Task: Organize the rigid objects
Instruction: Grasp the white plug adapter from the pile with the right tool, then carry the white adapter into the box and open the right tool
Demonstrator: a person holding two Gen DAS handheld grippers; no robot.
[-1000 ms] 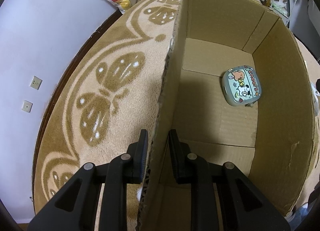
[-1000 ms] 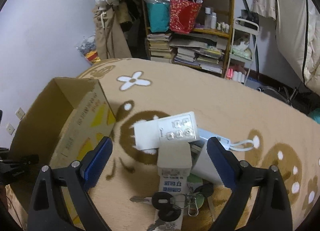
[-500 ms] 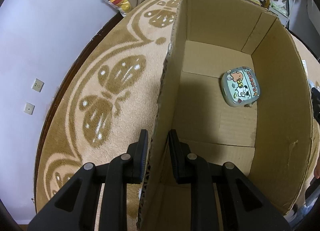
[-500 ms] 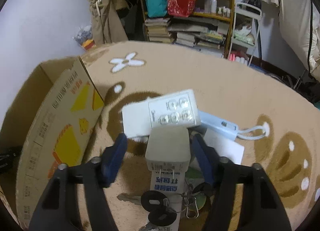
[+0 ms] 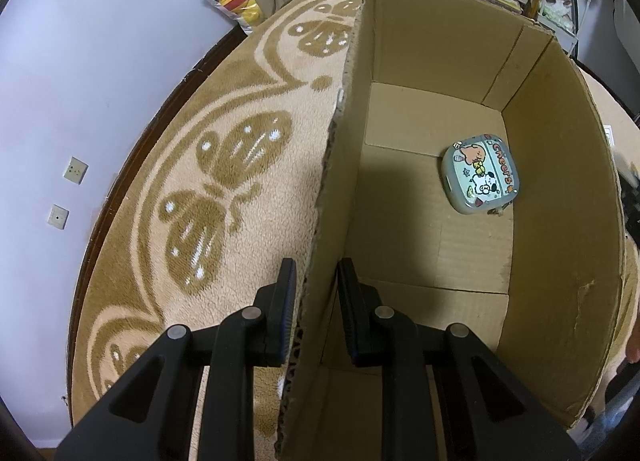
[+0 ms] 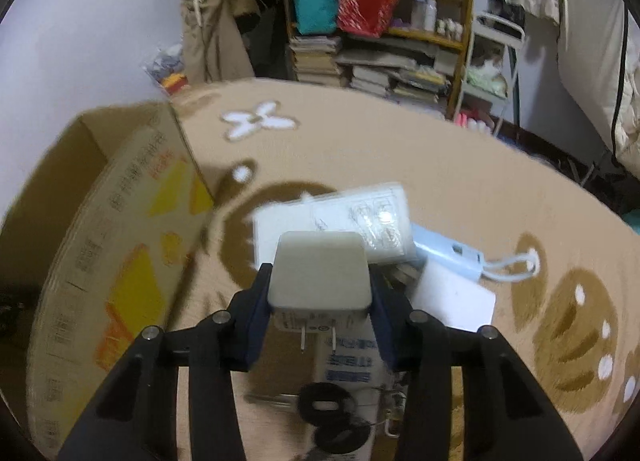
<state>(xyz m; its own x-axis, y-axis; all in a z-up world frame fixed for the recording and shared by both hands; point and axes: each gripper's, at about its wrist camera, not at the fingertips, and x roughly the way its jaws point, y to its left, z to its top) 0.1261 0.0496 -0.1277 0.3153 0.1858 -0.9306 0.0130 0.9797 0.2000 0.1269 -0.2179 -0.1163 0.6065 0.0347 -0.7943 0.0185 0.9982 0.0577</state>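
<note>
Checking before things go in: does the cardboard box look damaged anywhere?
Slightly. The cardboard box has a small tear low on its right inner wall, and its top edges are ragged. Otherwise it stands intact.

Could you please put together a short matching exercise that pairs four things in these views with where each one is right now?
Things:
1. white plug adapter
2. cartoon case
3. black keys
4. cardboard box

Places:
A. lying on the box floor
B. its side wall sits between the left tool's fingers
C. on the rug, just beneath the right tool
D. clamped between the right tool's fingers, prongs pointing back toward the camera

Pairs: 1-D, 2-A, 3-C, 4-B
</note>
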